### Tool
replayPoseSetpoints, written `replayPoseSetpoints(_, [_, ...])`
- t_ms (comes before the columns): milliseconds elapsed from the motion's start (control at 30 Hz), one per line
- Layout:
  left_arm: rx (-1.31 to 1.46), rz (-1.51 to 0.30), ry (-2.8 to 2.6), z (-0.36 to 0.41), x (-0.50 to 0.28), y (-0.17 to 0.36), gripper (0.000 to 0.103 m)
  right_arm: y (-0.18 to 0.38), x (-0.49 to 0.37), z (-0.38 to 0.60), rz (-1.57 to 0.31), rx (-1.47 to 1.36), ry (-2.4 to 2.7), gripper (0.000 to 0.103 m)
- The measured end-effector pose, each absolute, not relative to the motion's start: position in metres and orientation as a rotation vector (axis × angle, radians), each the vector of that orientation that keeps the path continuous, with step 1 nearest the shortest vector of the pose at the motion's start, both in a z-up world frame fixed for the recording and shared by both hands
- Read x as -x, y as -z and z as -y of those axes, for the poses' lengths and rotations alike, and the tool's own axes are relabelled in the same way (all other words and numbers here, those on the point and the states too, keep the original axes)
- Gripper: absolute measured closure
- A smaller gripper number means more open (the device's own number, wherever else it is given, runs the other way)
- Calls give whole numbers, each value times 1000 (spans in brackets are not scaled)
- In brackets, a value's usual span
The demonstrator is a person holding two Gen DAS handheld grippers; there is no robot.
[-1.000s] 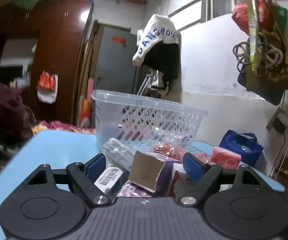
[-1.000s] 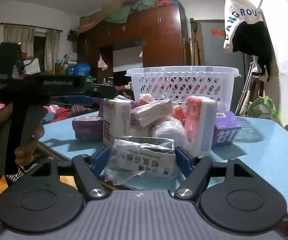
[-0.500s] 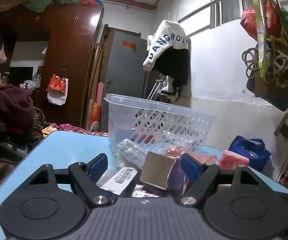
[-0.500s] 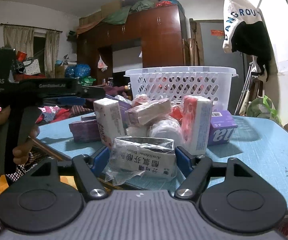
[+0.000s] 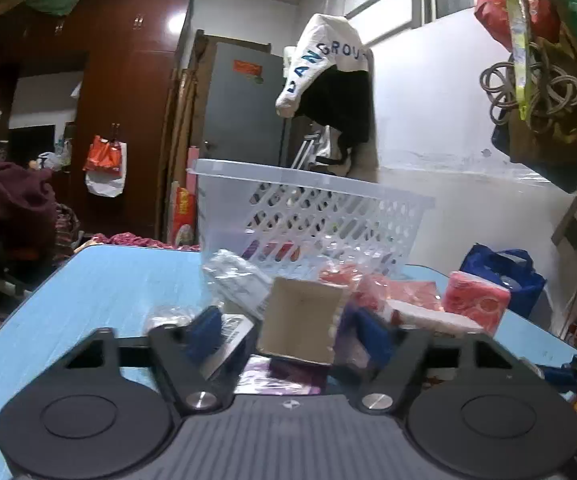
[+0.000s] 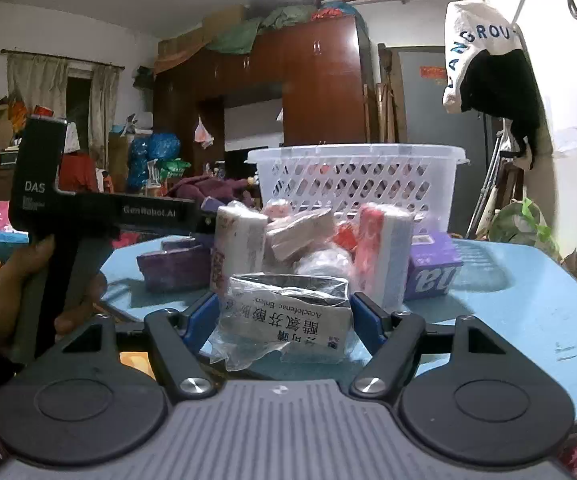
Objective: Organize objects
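1. Objects are heaped on the blue bench (image 6: pixel 520 300) just in front of the white lattice basket (image 6: pixel 358 184), which sits at about 12 o'clock from the right tool.
2. Right tool (image 6: pixel 284 314) has its blue pads pressed on both sides of a medicine box in a clear bag (image 6: pixel 288 320), so it's clamped on that, at the near edge of the bench.
3. Behind that box: a tall white pack (image 6: pixel 238 248), a red-and-white tissue pack (image 6: pixel 384 256) standing upright, and a purple box (image 6: pixel 432 266) at roughly 1 o'clock.
4. Flat purple pack (image 6: pixel 174 268) lies at 11 o'clock, apart from the main heap.
5. Left tool (image 5: pixel 292 334) is spread wide with a brown cardboard box (image 5: pixel 300 320) between its pads; pretty blurry there, but I see gaps on both sides, so it's not gripping.
6. From the left view, a barcode box (image 5: pixel 230 330) is beside the left pad, and a red tissue pack (image 5: pixel 476 300) sits at 2 o'clock.
7. Person's hand (image 6: pixel 20 280) holds the left tool's handle.
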State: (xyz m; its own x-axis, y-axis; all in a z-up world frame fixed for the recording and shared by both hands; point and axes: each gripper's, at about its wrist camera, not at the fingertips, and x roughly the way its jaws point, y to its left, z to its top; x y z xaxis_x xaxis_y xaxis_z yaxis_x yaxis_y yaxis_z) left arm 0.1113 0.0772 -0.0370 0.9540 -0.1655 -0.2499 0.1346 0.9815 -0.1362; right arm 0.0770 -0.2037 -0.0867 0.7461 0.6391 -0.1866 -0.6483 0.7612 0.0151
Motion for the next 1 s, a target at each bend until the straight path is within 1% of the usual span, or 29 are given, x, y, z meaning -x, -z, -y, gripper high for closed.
replayPoseSetpoints(33, [121,-262,156,-77,-111,36,44,86,-77,205,-184,49,-703,29])
replayPoseSetpoints(67, [123,-260,158,-77,-111,36,51,86,-77,205,-183,46,-702,29])
replayPoseSetpoints(100, [125,-250,154,-78,-110,36,54,86,-78,206,-183,42,-701,29])
replayPoseSetpoints(167, [124,-219,143,-80,-105,35,56,85,-78,209,-185,32,-702,29])
replayPoseSetpoints(400, [157,-142,145,-90,-90,28,58,72,-79,230,-173,-28,-703,29])
replayPoseSetpoints(800, [248,-96,170,-108,-90,19,59,38,-85,264,-84,-109,-640,29])
replayPoseSetpoints(1000, [279,-78,183,-116,-93,6,60,10,-105,268,-44,-145,-652,29])
